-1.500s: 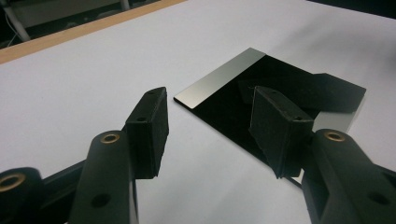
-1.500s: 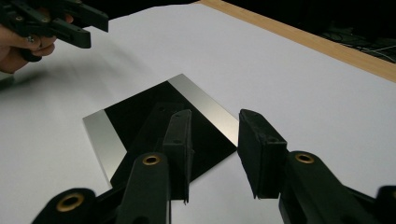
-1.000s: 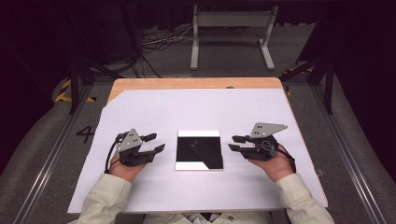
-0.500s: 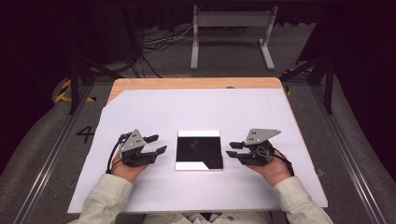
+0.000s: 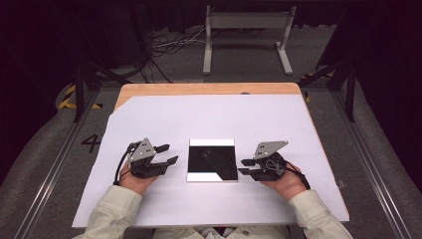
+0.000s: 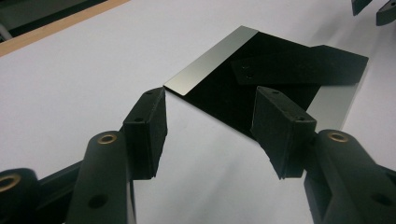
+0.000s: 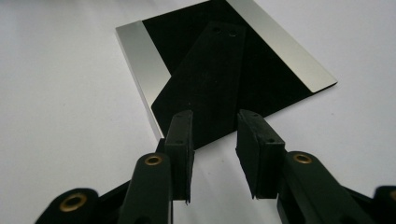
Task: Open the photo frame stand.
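- Thing in hand: picture frame (image 5: pixel 212 160), lying face-down on the white table sheet (image 5: pixel 209 114), dead centre betw. the two grippers; black backing w/ silver strips along far and near edges
- Easel stand (image 7: pixel 205 79) lies flat on the backing, a long black flap; its screwed end is toward the frame's far-left part, free wide end runs to the near-right corner, so its long axis is diagonal, pointing roughly at the right gripper
- Left gripper (image 5: pixel 166 154): just left of the frame, apart from it, jaws wide, nothing held. In the left gripper view (image 6: pixel 210 126) the frame's near corner sits betw. and just beyond the tips
- Right gripper (image 5: pixel 245 167): just right of the frame's near-right corner, jaws parted at moderate gap, empty. In the right gripper view (image 7: pixel 214 147) the stand's free end lies straight ahead of the tips, close but not gripped; touching or not, can't tell
- Key relation: free end of stand is on the right gripper's side and lined up w/ its jaws, so right hand looks nearer and better placed to lift the flap; left is positioned to steady the frame's opposite edge
- Judgement: still approach stage, frame untouched by a firm grip
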Demonstrator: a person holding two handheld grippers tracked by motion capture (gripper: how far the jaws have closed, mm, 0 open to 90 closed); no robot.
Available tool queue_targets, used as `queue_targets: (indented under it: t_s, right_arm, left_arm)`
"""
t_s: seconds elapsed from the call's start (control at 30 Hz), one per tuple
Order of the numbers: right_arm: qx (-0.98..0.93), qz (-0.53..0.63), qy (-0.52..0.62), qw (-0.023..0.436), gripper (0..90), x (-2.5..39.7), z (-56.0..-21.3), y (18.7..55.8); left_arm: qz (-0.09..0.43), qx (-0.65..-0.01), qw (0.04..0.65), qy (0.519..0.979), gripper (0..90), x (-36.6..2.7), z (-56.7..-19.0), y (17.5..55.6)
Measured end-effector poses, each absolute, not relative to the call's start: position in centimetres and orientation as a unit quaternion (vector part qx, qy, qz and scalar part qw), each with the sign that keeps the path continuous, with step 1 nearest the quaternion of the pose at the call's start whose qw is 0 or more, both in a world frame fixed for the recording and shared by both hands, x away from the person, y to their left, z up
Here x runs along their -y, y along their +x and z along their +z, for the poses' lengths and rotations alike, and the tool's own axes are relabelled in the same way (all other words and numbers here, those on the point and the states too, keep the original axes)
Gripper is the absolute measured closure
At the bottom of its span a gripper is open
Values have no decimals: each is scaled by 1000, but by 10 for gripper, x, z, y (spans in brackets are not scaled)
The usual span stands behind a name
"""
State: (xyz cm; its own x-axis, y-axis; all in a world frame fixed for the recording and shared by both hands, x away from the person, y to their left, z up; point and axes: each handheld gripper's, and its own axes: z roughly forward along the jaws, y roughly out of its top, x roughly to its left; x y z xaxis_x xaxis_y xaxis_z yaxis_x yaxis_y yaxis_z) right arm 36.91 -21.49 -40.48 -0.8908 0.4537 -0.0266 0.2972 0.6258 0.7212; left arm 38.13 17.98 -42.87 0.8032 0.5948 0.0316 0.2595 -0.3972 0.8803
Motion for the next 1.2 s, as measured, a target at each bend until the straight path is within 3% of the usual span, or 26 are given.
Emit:
queue_targets:
  t_s: [1.2]
  right_arm:
    - [-936,257,239,21,726,197,-410,375]
  left_arm:
    - [180,-282,476,813,449,-190,-432,378]
